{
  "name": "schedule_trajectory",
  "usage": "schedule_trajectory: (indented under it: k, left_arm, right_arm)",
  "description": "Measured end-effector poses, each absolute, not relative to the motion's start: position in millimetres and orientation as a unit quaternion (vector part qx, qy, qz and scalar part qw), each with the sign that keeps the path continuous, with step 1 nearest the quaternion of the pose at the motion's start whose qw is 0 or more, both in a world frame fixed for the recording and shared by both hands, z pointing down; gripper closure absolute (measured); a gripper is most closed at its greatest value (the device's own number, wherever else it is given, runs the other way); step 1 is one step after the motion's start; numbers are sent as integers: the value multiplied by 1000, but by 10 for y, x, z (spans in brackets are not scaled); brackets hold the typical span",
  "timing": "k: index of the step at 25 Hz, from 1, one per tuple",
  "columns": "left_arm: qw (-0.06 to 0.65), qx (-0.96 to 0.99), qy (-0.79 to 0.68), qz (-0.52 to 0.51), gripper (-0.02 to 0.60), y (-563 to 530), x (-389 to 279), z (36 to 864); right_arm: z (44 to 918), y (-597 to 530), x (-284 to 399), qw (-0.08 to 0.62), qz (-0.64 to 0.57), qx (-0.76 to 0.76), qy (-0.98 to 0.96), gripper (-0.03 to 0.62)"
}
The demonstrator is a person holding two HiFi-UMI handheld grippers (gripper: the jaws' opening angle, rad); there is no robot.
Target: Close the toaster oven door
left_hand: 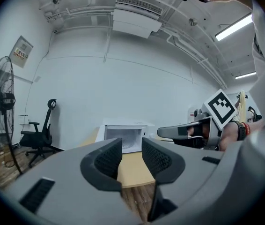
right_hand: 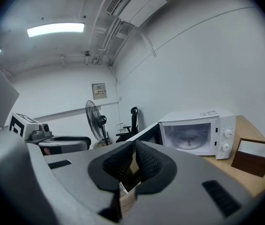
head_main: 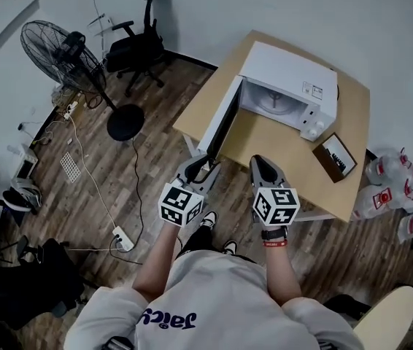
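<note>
My left gripper (head_main: 205,165) is nearest the work. Its jaws stand apart with nothing between them, and past them I see only the table (head_main: 279,152) and the white toaster oven (head_main: 288,86). The right gripper (head_main: 263,163) has its pads closed together on nothing.

The door (head_main: 221,122) hangs wide open on its left hinge, with its free edge pointing at me just ahead of the left gripper. That is my first worry: the open jaws could straddle or snag that thin edge rather than push its outer face, so the door would twist or bounce instead of swinging. The right gripper sits in front of the open cavity, inside the door's arc, so I judge it could get pinched if it does not clear out of the way. A hard shove is the next risk, because the oven stands loose on the tabletop and could slide toward the wall or fail to latch.

A brown box (head_main: 334,157) sits just beside the oven's knob end, clear of the arc. A power strip (head_main: 122,238) and its cables lie on the floor to my left, near my feet, and could trip me if I step that way. The standing fan (head_main: 60,49) and the office chair (head_main: 137,46) are well apart from the table, and the bottles (head_main: 389,188) on the right are also out of the way.
</note>
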State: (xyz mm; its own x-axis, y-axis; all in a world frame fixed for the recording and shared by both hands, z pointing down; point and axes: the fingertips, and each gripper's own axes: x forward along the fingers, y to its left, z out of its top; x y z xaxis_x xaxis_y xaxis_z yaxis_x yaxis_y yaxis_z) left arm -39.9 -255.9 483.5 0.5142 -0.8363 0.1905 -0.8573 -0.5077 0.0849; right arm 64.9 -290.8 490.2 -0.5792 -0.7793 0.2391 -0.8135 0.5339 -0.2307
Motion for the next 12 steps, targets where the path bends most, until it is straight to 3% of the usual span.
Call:
schedule_trajectory:
  k: [12]
  left_arm:
    - [94,886,-436,124,328,-2790,-1110,5394]
  right_arm:
    - [5060,-3216,39,64,177,427,-884,565]
